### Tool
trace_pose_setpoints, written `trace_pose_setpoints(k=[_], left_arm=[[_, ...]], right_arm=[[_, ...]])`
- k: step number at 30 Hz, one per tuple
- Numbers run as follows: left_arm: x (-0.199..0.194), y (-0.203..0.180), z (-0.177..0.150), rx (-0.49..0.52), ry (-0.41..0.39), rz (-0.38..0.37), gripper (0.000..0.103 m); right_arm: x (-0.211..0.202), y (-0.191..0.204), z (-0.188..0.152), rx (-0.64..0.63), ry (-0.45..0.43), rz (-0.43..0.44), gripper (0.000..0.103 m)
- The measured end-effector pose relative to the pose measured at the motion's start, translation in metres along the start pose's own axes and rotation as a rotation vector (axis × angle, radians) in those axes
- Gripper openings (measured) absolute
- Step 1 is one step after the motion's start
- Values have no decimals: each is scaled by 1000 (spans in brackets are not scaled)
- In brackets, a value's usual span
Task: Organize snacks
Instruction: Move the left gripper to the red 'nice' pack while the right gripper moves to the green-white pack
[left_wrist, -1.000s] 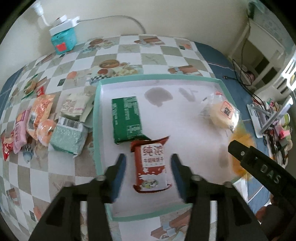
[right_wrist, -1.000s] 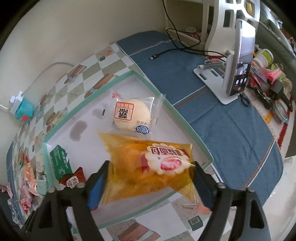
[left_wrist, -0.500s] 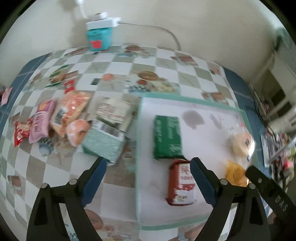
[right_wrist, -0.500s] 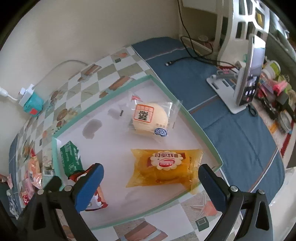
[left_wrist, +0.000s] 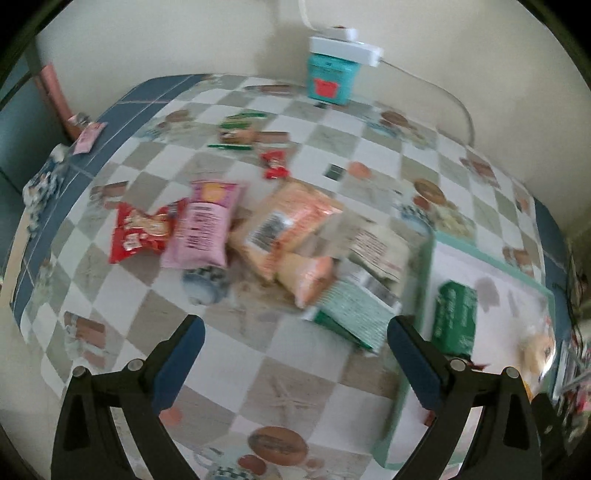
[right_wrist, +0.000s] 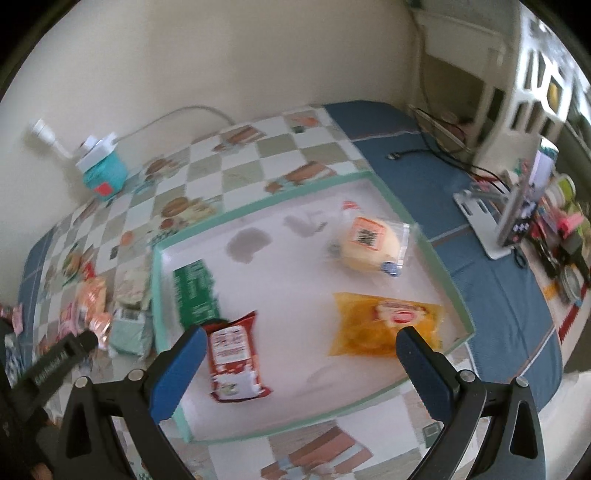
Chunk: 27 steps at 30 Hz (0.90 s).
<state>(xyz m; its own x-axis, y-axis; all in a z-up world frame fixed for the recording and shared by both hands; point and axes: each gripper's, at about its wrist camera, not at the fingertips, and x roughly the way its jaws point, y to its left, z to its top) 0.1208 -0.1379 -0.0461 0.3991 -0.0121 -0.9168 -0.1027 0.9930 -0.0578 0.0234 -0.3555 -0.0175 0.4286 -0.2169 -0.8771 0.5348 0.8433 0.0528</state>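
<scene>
A white tray with a teal rim holds a green packet, a red packet, a yellow packet and a wrapped round bun. My right gripper hangs open above the tray's near half, holding nothing. Left of the tray, loose snacks lie on the checked cloth: a red bag, a pink bag, an orange bag and a teal-green packet. My left gripper is above the cloth just in front of them, its jaws opening with nothing between them.
A teal box under a white power strip stands by the wall. A small red sweet and a green wrapper lie farther back. Right of the tray are a phone on a stand, cables and desk clutter.
The left gripper let go of the red packet in the tray, opened wide and swung left over the loose snacks. The right gripper released the yellow packet into the tray and pulled back.
</scene>
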Motion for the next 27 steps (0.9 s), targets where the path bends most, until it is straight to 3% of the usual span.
trace_pose_setpoints(k=[9,18,27], left_arm=[[4,58,21,-144,26,-7,99],[6,106,41,-181,24,9,99],[9,169,63,-220,7,23,99]], right_arm=[[2,42,-11,-91,1,29,103],[16,68,-14,-58,47,103,103],[24,126,-18,-82,70,164,103]])
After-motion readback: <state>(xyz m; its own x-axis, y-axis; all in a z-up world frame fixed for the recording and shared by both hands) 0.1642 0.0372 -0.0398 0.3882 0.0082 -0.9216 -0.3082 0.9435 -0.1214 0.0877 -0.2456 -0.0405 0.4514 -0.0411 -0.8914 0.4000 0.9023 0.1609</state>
